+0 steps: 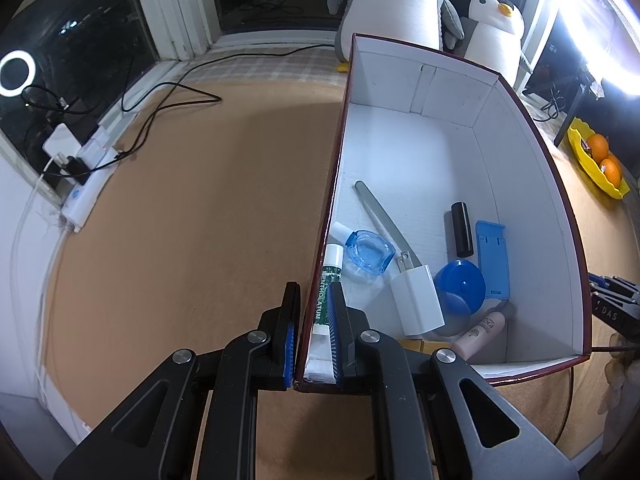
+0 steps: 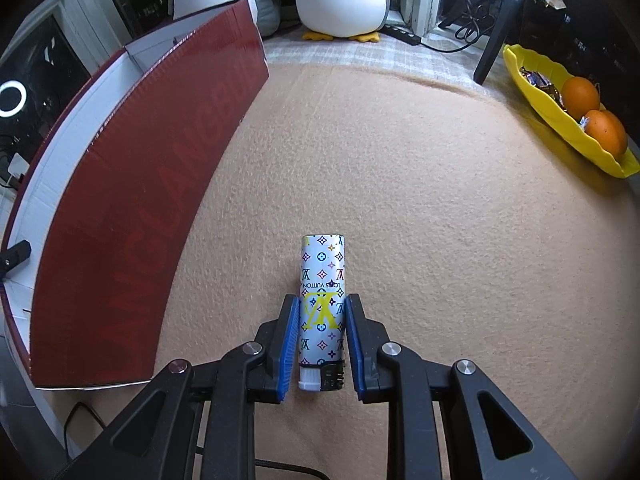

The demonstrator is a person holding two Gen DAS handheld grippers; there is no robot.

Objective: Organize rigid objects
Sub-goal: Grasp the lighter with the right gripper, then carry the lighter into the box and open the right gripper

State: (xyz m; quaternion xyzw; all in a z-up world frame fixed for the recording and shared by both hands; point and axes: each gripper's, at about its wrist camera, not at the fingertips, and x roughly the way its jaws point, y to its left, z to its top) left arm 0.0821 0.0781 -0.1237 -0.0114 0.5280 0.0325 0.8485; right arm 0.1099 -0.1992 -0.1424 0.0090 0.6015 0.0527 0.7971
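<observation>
Both fingers grip: left (image 1: 314, 336) the box wall (image 1: 320, 240), right (image 2: 322, 340) seemingly the lighter (image 2: 322, 300).

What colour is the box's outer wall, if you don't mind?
Dark red, clearest in the right wrist view: box.

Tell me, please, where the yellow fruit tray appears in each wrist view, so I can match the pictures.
Left wrist view: yellow tray at the far right edge, beyond the red box.
Right wrist view: tray at upper right, holding oranges.
Shared landmark: the red box.

Right claw (image 2: 321, 336) grips patterned lighter (image 2: 322, 300) on blanket (image 2: 440, 240).
</observation>
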